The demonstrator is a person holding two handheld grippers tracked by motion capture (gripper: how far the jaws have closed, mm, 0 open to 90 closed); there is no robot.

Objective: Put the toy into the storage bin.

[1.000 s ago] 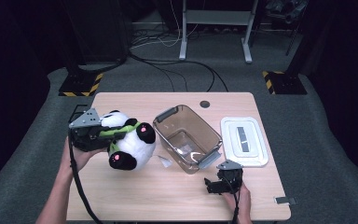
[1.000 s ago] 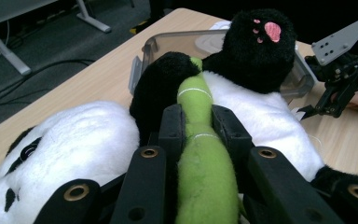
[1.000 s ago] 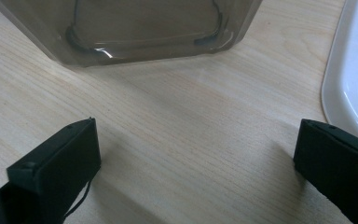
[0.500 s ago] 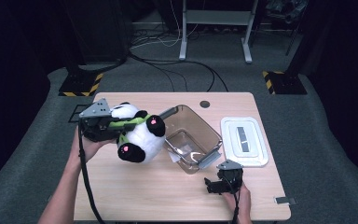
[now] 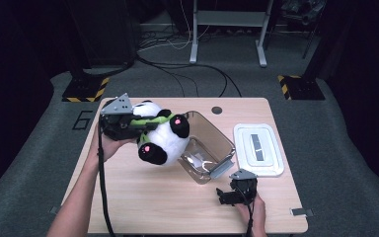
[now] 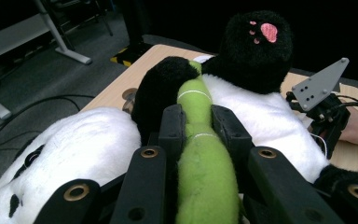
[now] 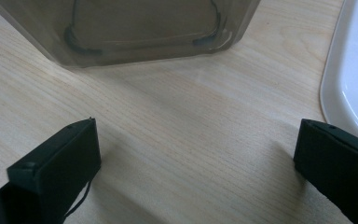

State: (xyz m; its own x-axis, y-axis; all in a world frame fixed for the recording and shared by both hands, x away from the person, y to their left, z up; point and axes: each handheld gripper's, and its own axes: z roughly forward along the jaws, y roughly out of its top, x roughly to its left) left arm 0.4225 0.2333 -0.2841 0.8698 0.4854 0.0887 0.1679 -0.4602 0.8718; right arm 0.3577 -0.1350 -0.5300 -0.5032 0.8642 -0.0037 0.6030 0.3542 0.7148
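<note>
Beside the clear brown plastic bin, the left gripper is pinching the black-and-white plush panda's green strap, while the right gripper is resting spread nearby.

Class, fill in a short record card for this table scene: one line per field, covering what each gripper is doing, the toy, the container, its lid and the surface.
left gripper: shut on the green strip of the panda plush
panda plush: lifted off the table, beside the bin's left rim
right gripper: open, jaws wide apart, nothing between them, low over the table near the bin
clear bin: open-topped, mid-table, some small pale item inside
white lid: lying flat to the right of the bin
table: light wood
</note>
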